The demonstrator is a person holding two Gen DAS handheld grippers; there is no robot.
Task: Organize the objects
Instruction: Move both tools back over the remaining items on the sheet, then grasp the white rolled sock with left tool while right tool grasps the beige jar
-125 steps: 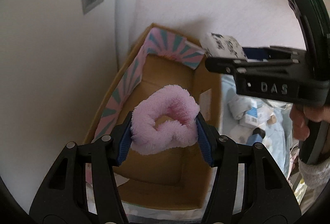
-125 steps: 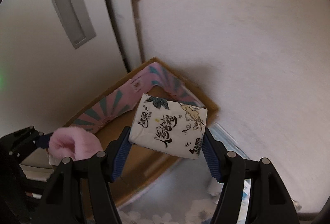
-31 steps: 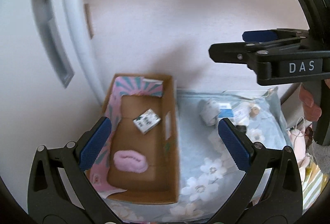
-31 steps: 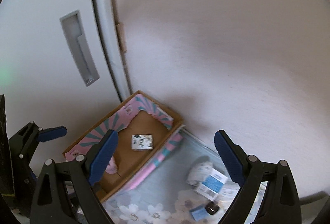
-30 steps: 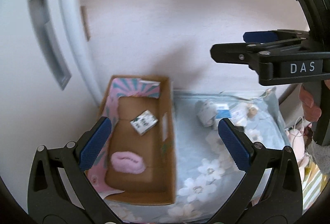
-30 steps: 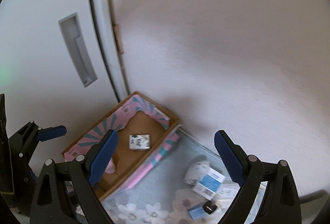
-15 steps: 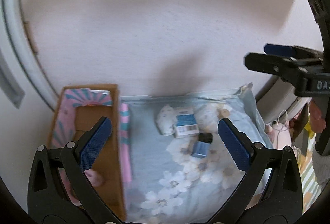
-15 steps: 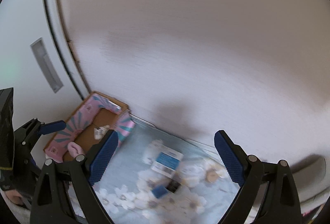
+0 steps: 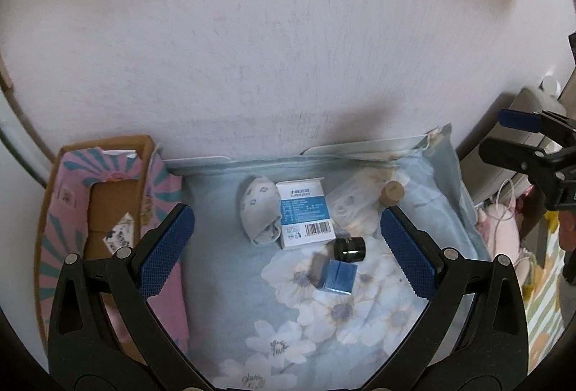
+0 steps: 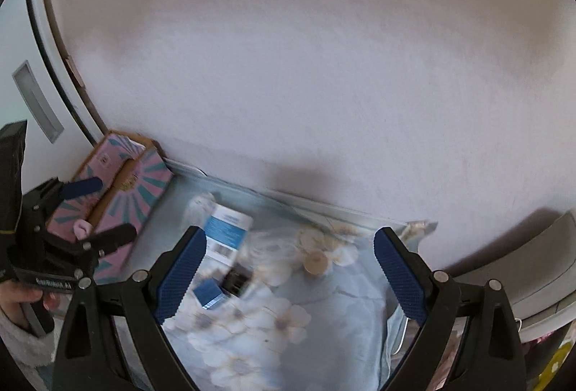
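My left gripper [image 9: 286,247] is open and empty, high above a floral blue cloth [image 9: 223,283]. On the cloth lie a rolled patterned sock [image 9: 260,211], a white and blue box [image 9: 305,213], a black cap-like cylinder [image 9: 348,249], a small blue box [image 9: 336,277], a clear packet [image 9: 351,205] and a cork [image 9: 392,192]. The cardboard box [image 9: 50,196] with pink flaps stands at the left and holds the tissue pack [image 9: 120,235]. My right gripper [image 10: 288,268] is open and empty above the same items, which look blurred there.
A pale wall [image 9: 288,49] backs the cloth. A white door [image 10: 21,74] with a recessed handle stands left of the cardboard box. A striped fabric and pink things [image 9: 504,229] lie past the cloth's right edge.
Both grippers let go of the pink fluffy item and the tissue pack into the cardboard box, rose, and swung right. The view now centres on the loose items on the cloth.
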